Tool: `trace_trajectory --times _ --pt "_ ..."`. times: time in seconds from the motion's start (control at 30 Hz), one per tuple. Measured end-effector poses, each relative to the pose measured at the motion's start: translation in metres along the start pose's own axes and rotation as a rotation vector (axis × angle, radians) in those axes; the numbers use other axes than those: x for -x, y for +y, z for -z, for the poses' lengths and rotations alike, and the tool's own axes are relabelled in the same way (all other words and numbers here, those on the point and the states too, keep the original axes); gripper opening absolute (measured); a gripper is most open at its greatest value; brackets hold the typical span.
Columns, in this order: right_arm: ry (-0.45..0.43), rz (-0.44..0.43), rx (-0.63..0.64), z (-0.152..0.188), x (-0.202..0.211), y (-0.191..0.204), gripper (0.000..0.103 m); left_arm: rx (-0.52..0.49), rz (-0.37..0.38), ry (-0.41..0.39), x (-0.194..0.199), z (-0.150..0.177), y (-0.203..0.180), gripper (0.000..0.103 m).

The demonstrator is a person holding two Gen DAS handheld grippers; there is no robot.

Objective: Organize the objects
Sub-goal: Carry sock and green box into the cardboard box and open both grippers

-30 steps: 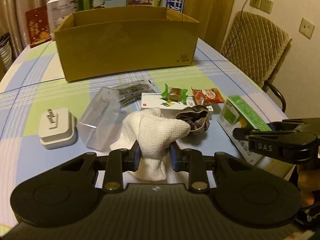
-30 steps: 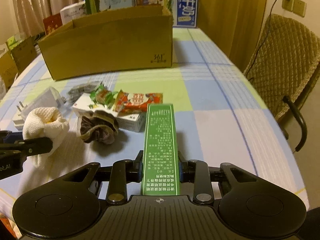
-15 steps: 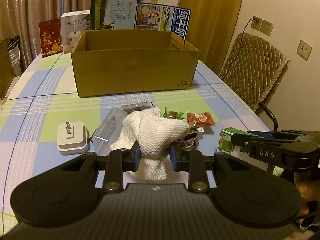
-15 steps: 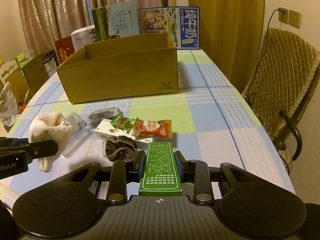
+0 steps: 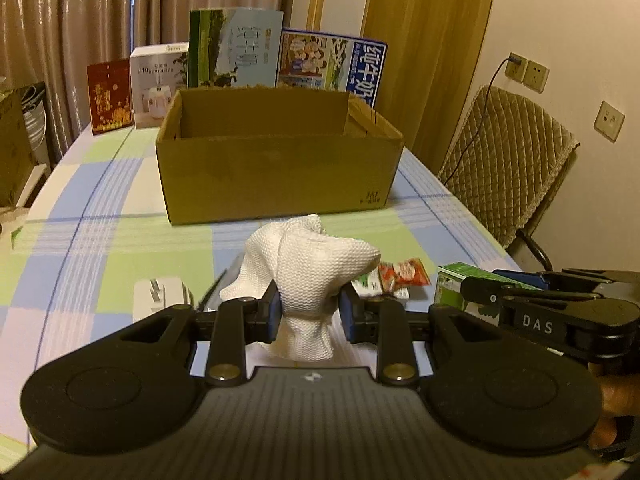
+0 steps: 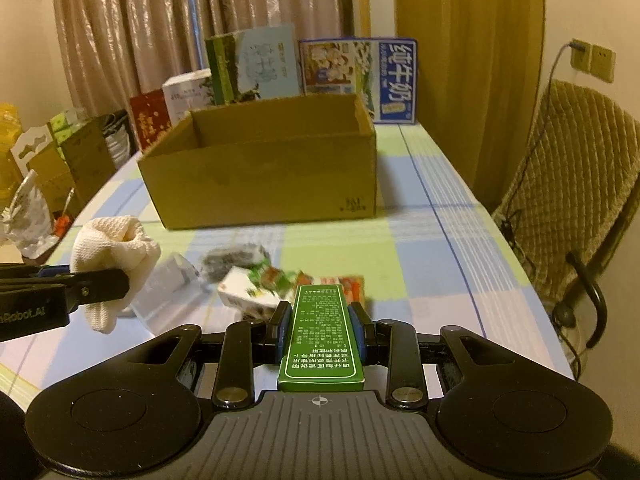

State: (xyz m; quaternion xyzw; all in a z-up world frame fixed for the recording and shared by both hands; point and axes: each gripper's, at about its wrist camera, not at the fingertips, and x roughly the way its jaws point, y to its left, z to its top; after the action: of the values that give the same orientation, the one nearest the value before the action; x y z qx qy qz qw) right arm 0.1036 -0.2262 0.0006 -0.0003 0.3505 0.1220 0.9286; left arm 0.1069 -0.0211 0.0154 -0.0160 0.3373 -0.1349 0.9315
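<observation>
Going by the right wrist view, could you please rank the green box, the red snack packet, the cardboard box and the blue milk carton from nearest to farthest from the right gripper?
1. green box, clamped in the right gripper.
2. red snack packet, on the table just ahead.
3. cardboard box, mid-table, slightly left.
4. blue milk carton, standing behind the cardboard box.

At the lower centre of the frame the left tongs [image 5: 308, 314] clamp a bunched white cloth [image 5: 310, 276] between blue pads. Above it, at mid-frame, an open cardboard box [image 5: 276, 168] stands on the checked bench [image 5: 100, 240]. At lower right the right tongs [image 5: 476, 290] hold a green carton [image 5: 460, 276]. A white plug adapter [image 5: 158, 296] lies at lower left.
</observation>
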Motion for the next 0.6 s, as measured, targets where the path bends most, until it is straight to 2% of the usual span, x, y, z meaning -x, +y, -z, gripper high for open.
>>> trace_trajectory --times 0.13,0.33,0.6 --pt "-0.025 -0.033 0.01 -0.025 0.0 0.006 0.027 0.001 0.014 -0.018 -0.001 -0.025 0.009 0.024" --pt "-0.086 -0.079 0.031 -0.085 -0.01 0.014 0.027 -0.015 0.012 -0.046 -0.016 -0.074 0.027 0.024" --pt "-0.143 -0.099 0.044 -0.178 -0.059 0.016 0.027 -0.021 0.009 -0.073 -0.057 -0.15 0.054 0.024"
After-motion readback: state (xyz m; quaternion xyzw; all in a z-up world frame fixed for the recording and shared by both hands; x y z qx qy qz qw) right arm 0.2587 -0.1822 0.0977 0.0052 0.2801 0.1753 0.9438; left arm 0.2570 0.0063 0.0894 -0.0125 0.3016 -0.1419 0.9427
